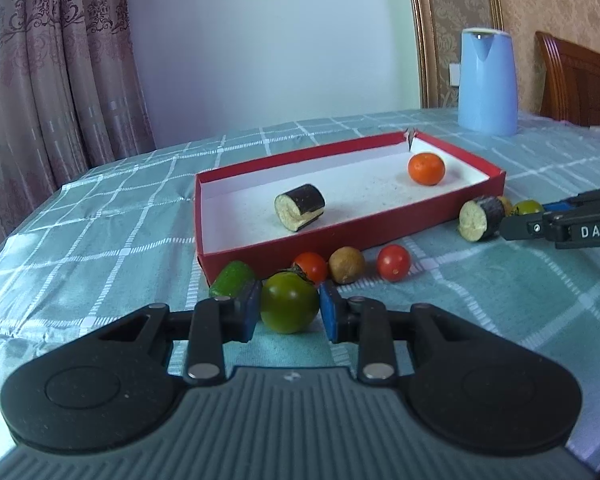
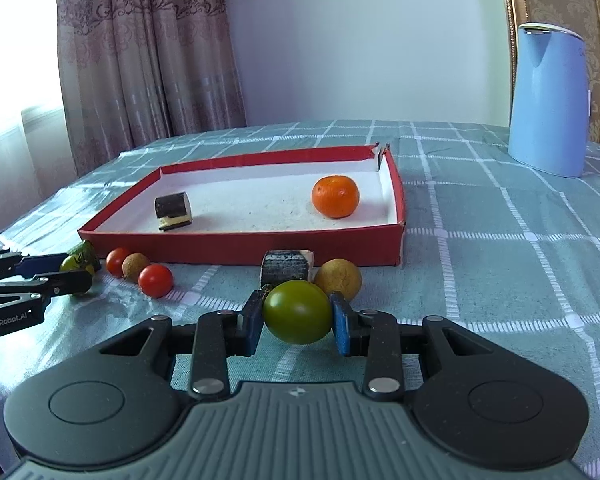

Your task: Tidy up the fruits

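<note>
A red tray (image 1: 340,236) (image 2: 236,246) holds an orange (image 1: 426,168) (image 2: 335,196) and an eggplant piece (image 1: 300,207) (image 2: 173,211). My left gripper (image 1: 289,309) brackets a green tomato (image 1: 289,302) on the cloth; a small gap shows at the right pad. My right gripper (image 2: 297,314) is shut on another green tomato (image 2: 297,311). In front of the tray lie two red cherry tomatoes (image 1: 393,263) (image 1: 311,267), a brown longan (image 1: 347,265), a green piece (image 1: 232,279) and a second eggplant piece (image 1: 481,219) (image 2: 286,267).
A blue kettle (image 1: 488,82) (image 2: 548,100) stands at the back right on the green checked tablecloth (image 1: 100,248). A wooden chair (image 1: 580,80) is behind it. Curtains hang at the left. A yellowish longan (image 2: 339,277) sits behind the right gripper.
</note>
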Demonstrator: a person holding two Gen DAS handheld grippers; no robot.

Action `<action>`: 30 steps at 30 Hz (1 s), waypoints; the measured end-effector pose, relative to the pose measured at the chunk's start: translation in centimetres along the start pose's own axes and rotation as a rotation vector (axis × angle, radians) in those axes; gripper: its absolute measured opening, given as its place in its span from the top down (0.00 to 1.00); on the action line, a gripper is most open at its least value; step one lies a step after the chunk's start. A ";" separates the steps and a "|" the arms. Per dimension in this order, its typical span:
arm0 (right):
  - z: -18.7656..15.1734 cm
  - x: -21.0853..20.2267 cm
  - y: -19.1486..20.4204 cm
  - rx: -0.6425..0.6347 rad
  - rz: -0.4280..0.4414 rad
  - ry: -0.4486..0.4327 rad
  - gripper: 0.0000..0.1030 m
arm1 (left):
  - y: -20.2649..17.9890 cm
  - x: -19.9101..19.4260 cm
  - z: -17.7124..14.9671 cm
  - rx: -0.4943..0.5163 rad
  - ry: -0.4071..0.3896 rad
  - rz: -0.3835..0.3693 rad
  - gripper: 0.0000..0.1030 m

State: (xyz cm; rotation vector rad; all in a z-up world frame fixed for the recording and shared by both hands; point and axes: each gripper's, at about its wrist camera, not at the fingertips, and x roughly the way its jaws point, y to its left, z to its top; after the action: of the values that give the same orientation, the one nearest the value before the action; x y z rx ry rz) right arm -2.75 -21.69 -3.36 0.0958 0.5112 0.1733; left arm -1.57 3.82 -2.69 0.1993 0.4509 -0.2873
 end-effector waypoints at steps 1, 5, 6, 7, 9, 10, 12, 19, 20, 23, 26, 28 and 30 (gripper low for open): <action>0.0 -0.1 0.0 -0.003 -0.003 -0.002 0.67 | 0.0 -0.1 0.1 -0.002 -0.002 -0.004 0.72; -0.1 -0.3 0.2 -0.016 -0.016 -0.012 0.67 | -0.1 -0.5 0.5 -0.003 -0.022 -0.006 0.72; 0.0 -0.3 0.3 -0.025 -0.020 -0.014 0.67 | -0.1 -0.6 0.7 -0.003 -0.026 -0.009 0.72; 0.0 -0.2 0.5 -0.035 -0.023 -0.015 0.67 | -0.1 -0.6 0.9 -0.005 -0.029 -0.015 0.72; 0.3 -0.2 0.8 -0.049 -0.028 -0.024 0.67 | -0.2 -0.5 1.4 -0.007 -0.037 -0.022 0.72; 0.4 -0.3 0.9 -0.056 -0.030 -0.031 0.67 | -0.2 -0.4 1.7 -0.008 -0.042 -0.022 0.72; 0.6 -0.3 1.0 -0.065 -0.038 -0.045 0.67 | -0.3 -0.2 2.1 -0.012 -0.052 -0.022 0.72; 1.6 0.3 1.3 -0.082 -0.056 -0.055 0.67 | -0.9 1.0 3.1 -0.024 -0.047 -0.005 0.72; 1.8 0.3 1.4 -0.086 -0.058 -0.058 0.67 | -0.8 1.2 3.2 -0.032 -0.047 -0.002 0.72; 2.7 0.6 1.7 -0.106 -0.066 -0.070 0.67 | -0.2 1.8 3.9 -0.062 -0.047 0.003 0.72; 3.8 1.1 2.2 -0.124 -0.071 -0.080 0.67 | 0.6 2.5 4.6 -0.094 -0.044 0.003 0.72; 4.8 1.9 2.5 -0.136 -0.072 -0.077 0.67 | 1.0 3.1 5.2 -0.097 -0.047 0.023 0.72; 5.7 3.0 2.8 -0.144 -0.078 -0.071 0.67 | 1.5 4.1 6.0 -0.102 -0.048 0.044 0.72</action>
State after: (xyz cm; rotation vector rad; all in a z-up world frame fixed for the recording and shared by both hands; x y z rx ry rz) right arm 2.22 -18.61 0.58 -0.0585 0.4298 0.1301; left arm 4.81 2.77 0.88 0.1027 0.4122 -0.2247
